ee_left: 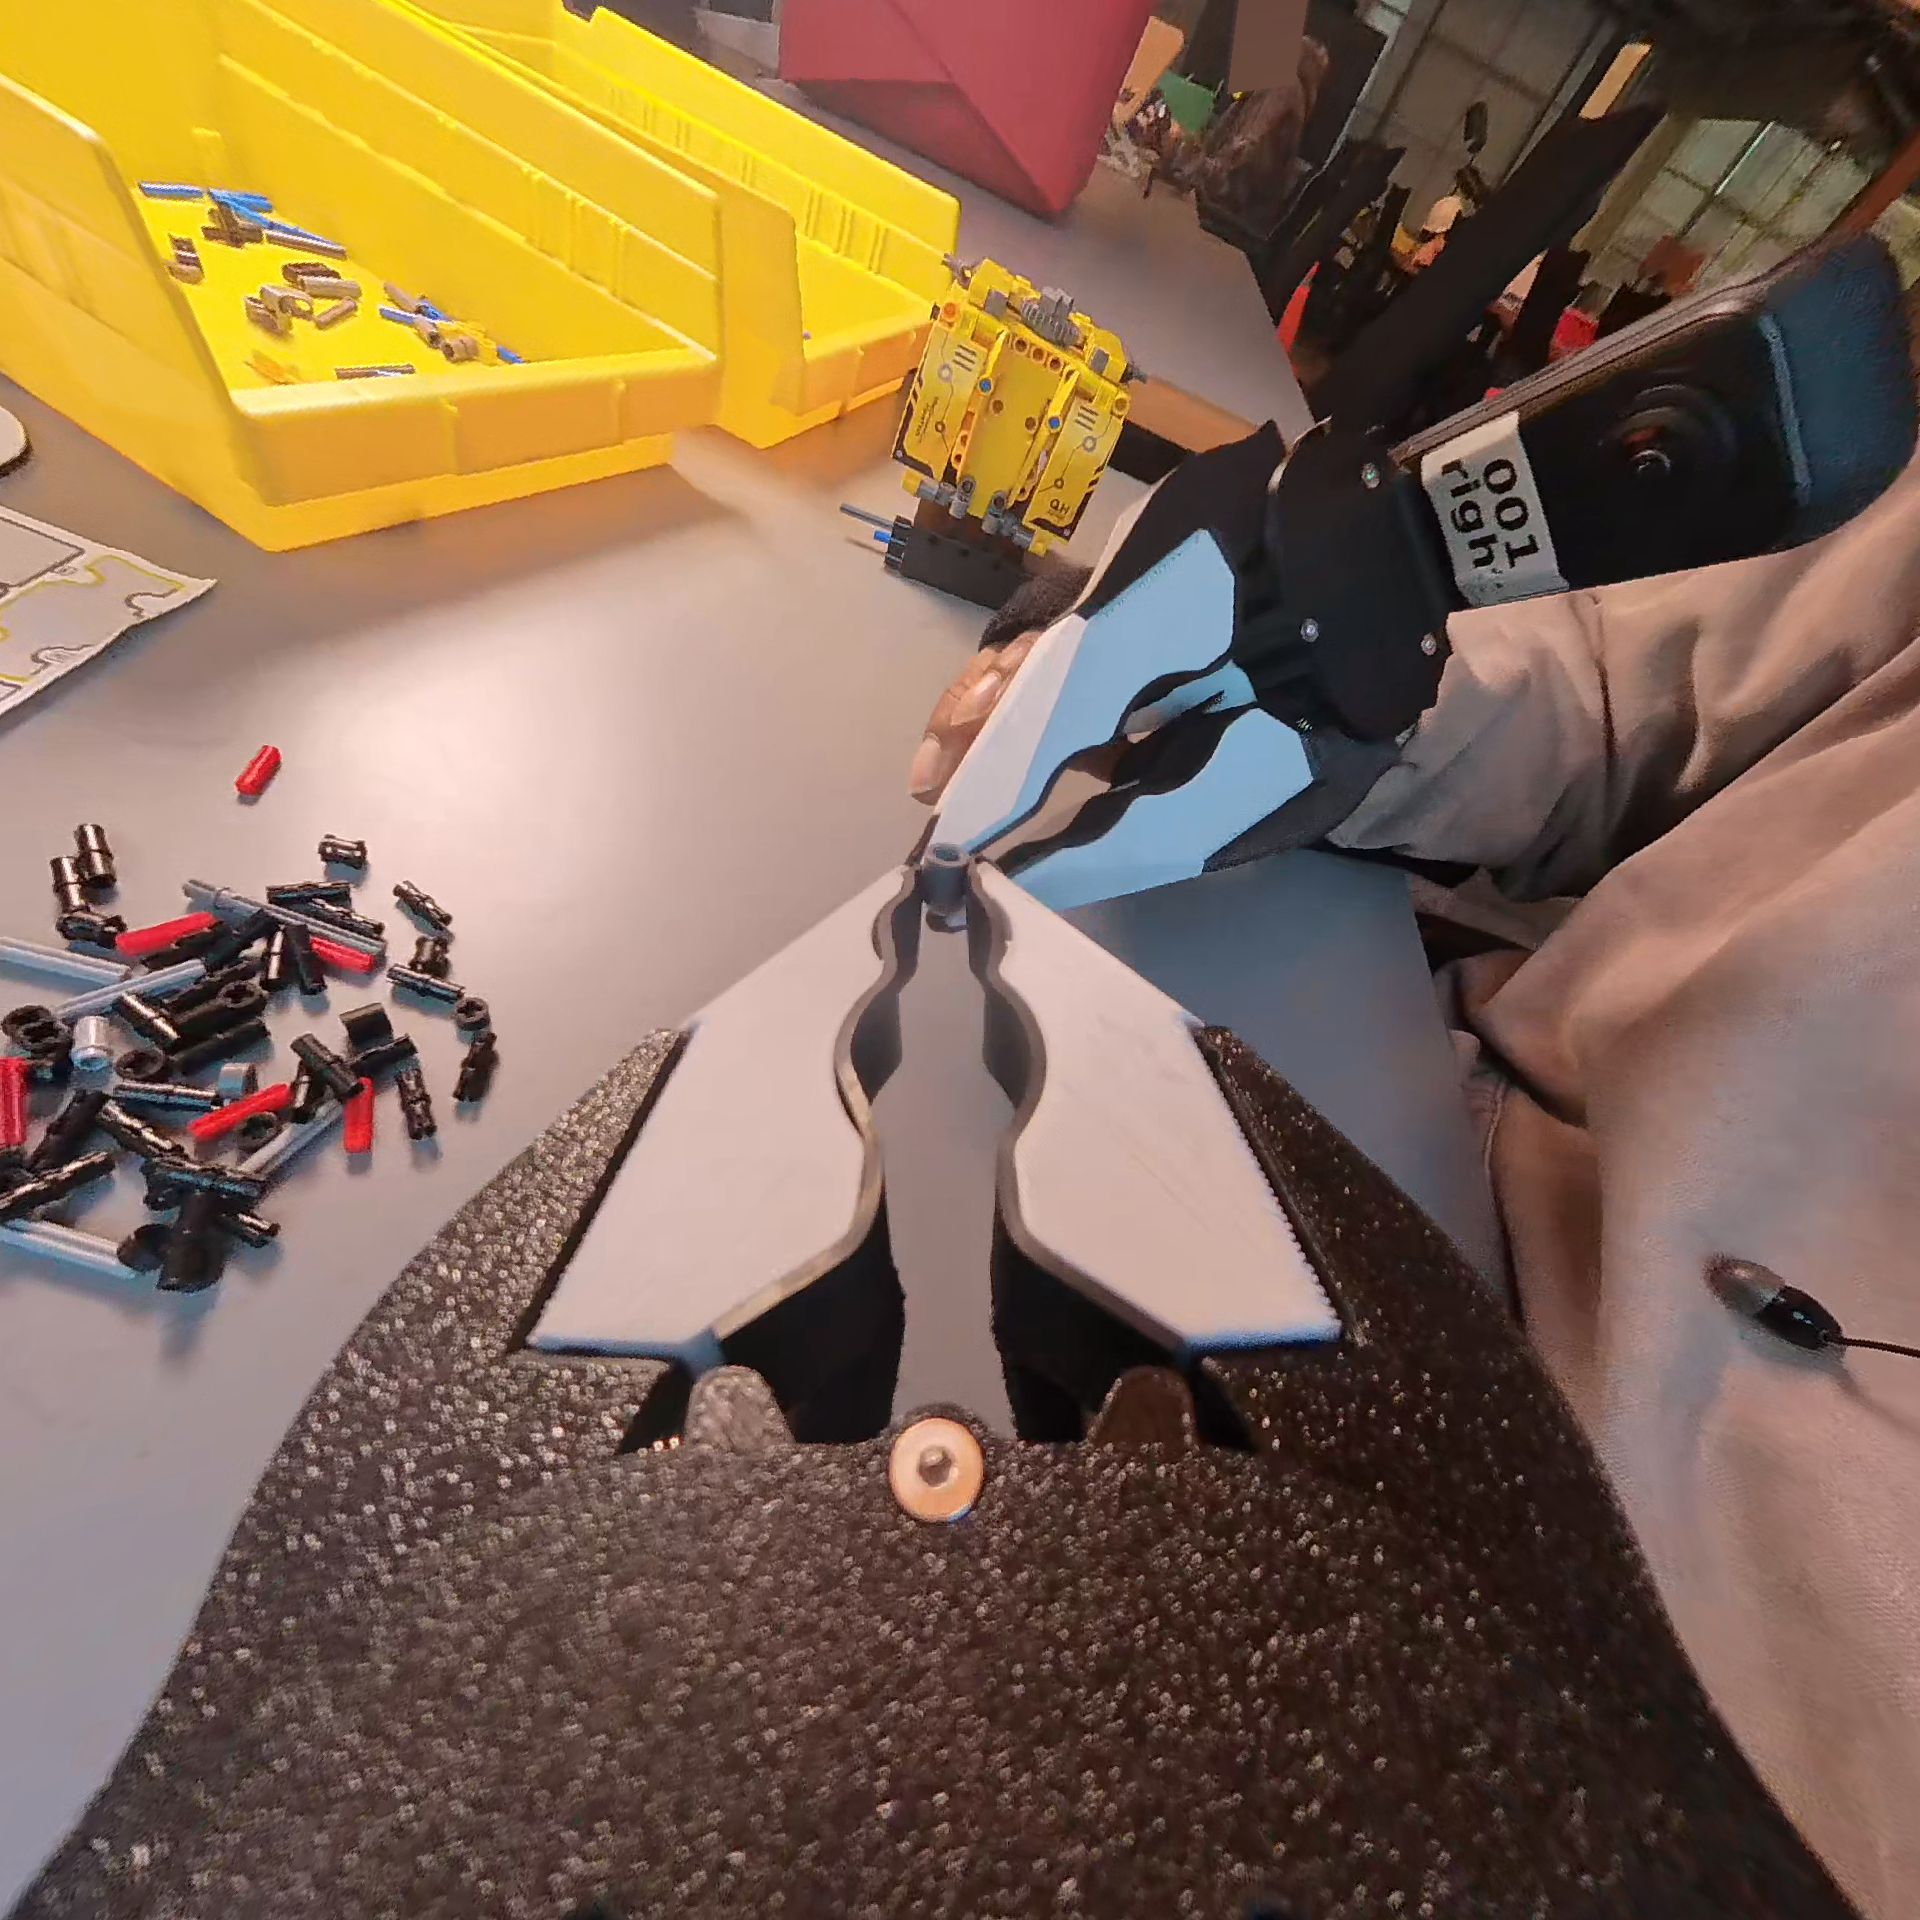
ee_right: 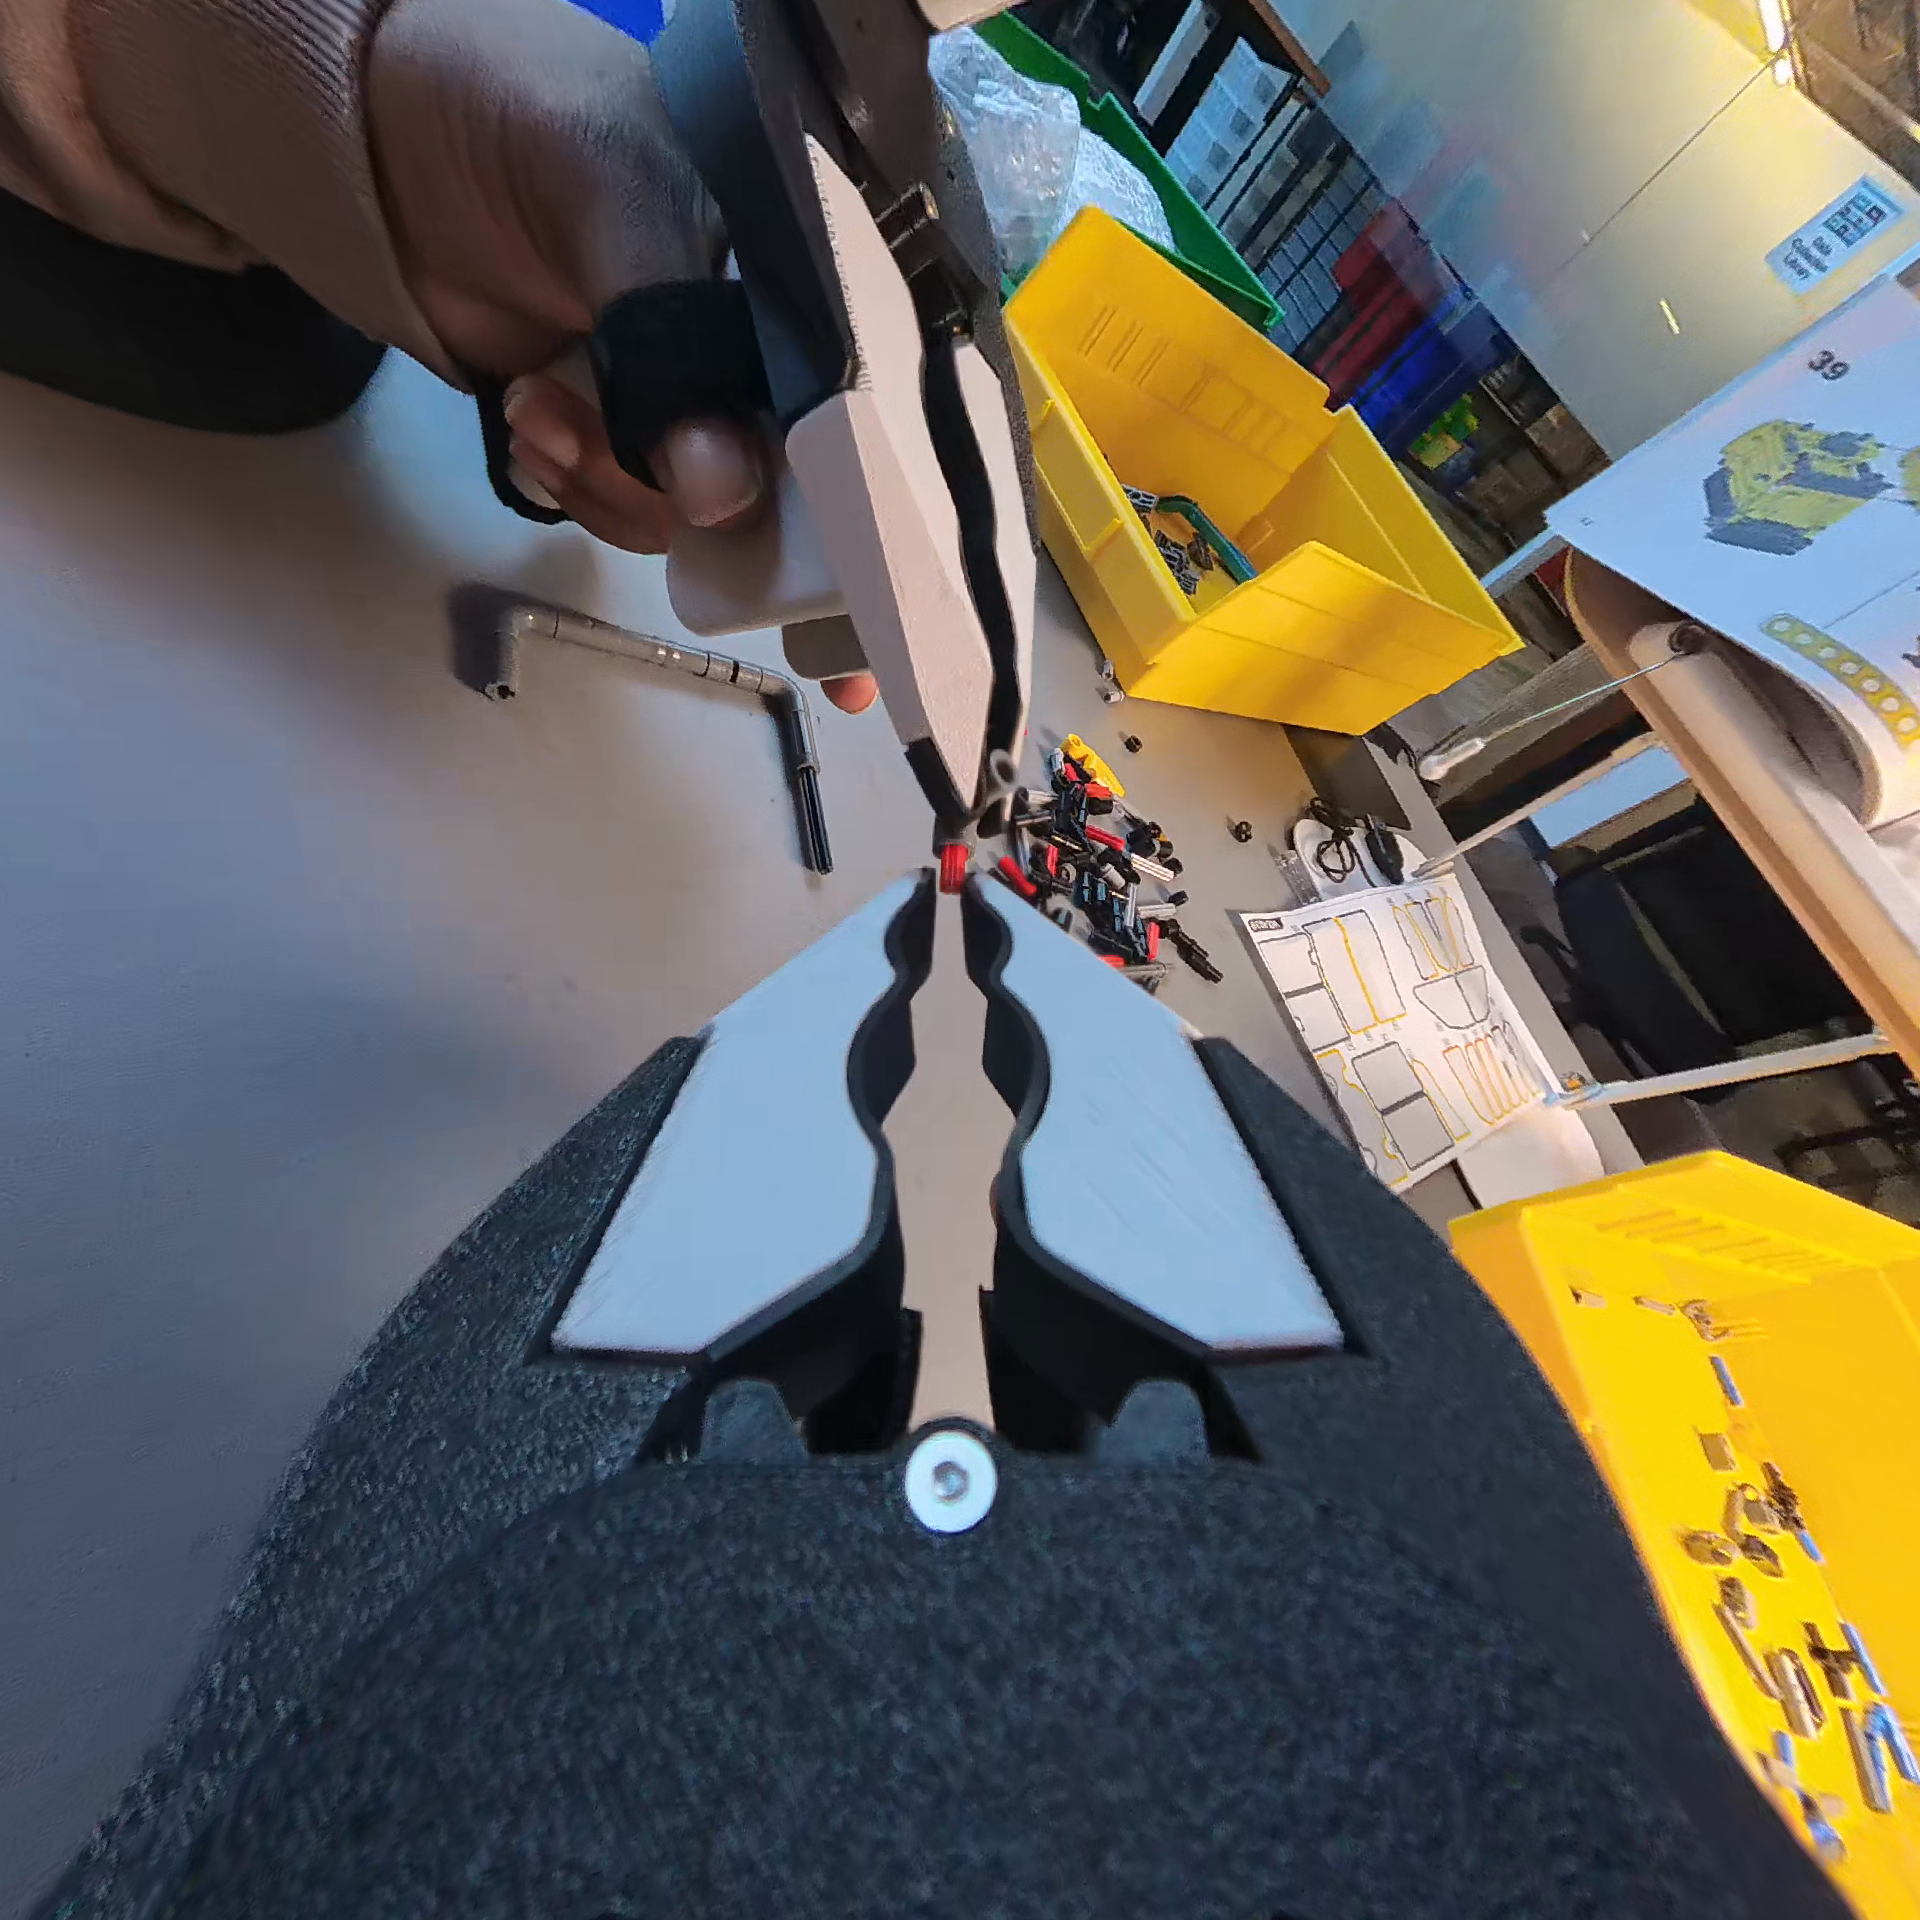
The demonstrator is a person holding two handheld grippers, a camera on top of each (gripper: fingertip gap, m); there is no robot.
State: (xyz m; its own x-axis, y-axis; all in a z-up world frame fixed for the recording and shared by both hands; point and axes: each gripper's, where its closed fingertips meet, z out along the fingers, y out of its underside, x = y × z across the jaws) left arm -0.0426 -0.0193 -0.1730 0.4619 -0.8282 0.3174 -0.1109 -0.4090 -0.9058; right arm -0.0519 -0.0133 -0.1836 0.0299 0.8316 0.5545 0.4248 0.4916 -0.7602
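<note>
My left gripper (ee_left: pixel 943 883) is shut on a small dark grey connector (ee_left: pixel 945 871), held just above the grey table (ee_left: pixel 623 727). My right gripper (ee_right: pixel 948 883) is shut on a short red pin (ee_right: pixel 951 868). The two grippers meet tip to tip. In the left wrist view the right gripper (ee_left: pixel 982 847) comes in from the right, held by a hand, and its tips touch the connector. In the right wrist view the left gripper (ee_right: pixel 966 816) comes down from above with the grey connector (ee_right: pixel 1003 774) at its tip, right over the red pin.
A pile of black, red and grey pins (ee_left: pixel 208 1060) lies left, also seen in the right wrist view (ee_right: pixel 1101 862). Yellow bins (ee_left: pixel 416 312) and a yellow model (ee_left: pixel 1013 416) stand behind. A bent grey axle piece (ee_right: pixel 665 665), a sticker sheet (ee_right: pixel 1392 1029) and another yellow bin (ee_right: pixel 1714 1455) are nearby. The grippers are tip to tip, or close to it. The yellow model (ee_left: pixel 1013 416) is about 30 centimeters from both grippers' fingertips.
</note>
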